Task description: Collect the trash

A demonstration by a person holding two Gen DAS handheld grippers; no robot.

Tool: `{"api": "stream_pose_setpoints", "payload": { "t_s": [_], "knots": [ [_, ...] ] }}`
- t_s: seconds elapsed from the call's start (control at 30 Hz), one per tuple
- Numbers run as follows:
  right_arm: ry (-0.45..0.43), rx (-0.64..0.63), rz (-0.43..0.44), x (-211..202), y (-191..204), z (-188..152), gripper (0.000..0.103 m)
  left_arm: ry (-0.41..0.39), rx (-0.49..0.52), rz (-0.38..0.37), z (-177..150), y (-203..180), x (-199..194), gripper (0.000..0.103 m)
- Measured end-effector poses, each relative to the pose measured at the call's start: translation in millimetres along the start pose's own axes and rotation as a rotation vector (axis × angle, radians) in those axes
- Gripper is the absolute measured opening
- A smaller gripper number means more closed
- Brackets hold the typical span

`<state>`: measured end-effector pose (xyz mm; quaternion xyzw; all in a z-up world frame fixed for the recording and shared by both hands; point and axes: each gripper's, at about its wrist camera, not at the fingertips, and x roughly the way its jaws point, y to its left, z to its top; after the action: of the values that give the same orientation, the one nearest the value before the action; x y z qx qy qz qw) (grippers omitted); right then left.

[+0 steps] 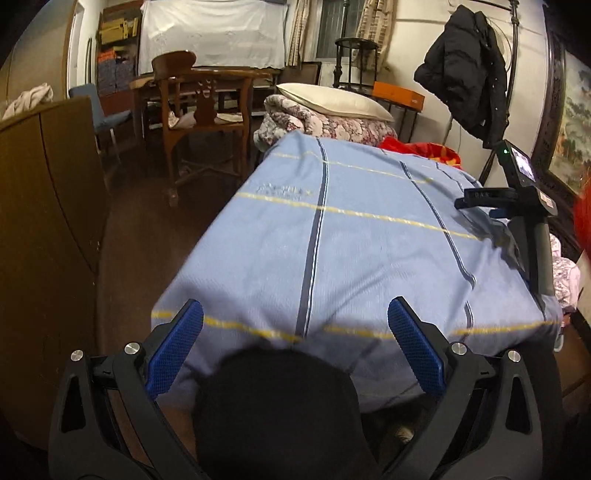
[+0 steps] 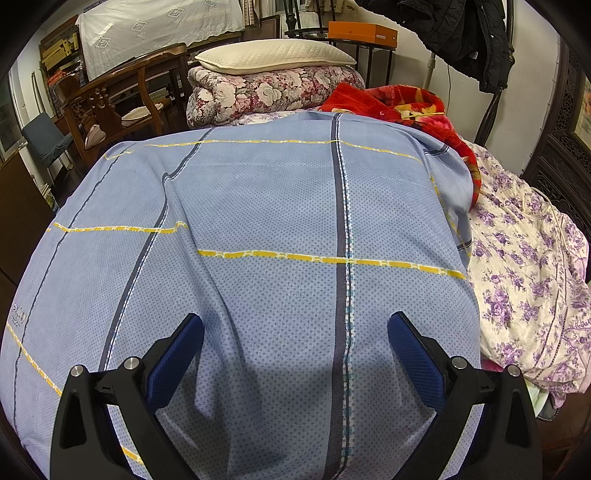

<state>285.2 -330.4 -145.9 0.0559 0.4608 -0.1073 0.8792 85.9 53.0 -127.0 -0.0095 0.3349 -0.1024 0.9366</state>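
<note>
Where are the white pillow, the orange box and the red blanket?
white pillow [image 2: 275, 55], right wrist view, middle of its quilted top.
orange box [image 2: 362, 34], right wrist view, its front side.
red blanket [image 2: 388, 101], right wrist view, its bunched folds.

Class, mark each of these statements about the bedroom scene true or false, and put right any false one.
1. Both grippers, left and right, are open and empty. True.
2. The light blue bed cover with yellow and navy stripes has crumpled paper on it. False: no trash shows on it.
3. The cream quilted pillow lies atop the folded floral quilt. True.
4. The black padded jacket lies on the bed. False: it hangs up beside the wall.
</note>
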Motion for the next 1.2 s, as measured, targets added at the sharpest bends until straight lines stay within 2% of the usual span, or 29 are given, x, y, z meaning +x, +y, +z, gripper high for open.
{"api": "stream_pose_setpoints", "payload": {
  "t_s": [0.17,0.37,0.57,0.87,1.2],
  "knots": [
    [0.000,0.000,0.000,0.0,0.0,0.0,0.099,0.026,0.056,0.036,-18.2,-4.6,4.3,0.096],
    [0.000,0.000,0.000,0.0,0.0,0.1,0.099,0.057,0.078,0.081,-21.4,-5.7,12.9,0.096],
    [0.000,0.000,0.000,0.0,-0.2,0.2,0.099,0.058,0.072,0.071,-24.1,-2.2,12.7,0.096],
    [-0.001,0.000,0.000,0.0,-0.2,0.1,0.099,0.067,-0.018,0.000,-21.1,12.8,14.7,0.096],
    [-0.002,-0.002,-0.001,1.0,2.0,-0.1,0.099,0.059,-0.006,0.007,-21.2,12.4,14.6,0.096]
  ]
}}
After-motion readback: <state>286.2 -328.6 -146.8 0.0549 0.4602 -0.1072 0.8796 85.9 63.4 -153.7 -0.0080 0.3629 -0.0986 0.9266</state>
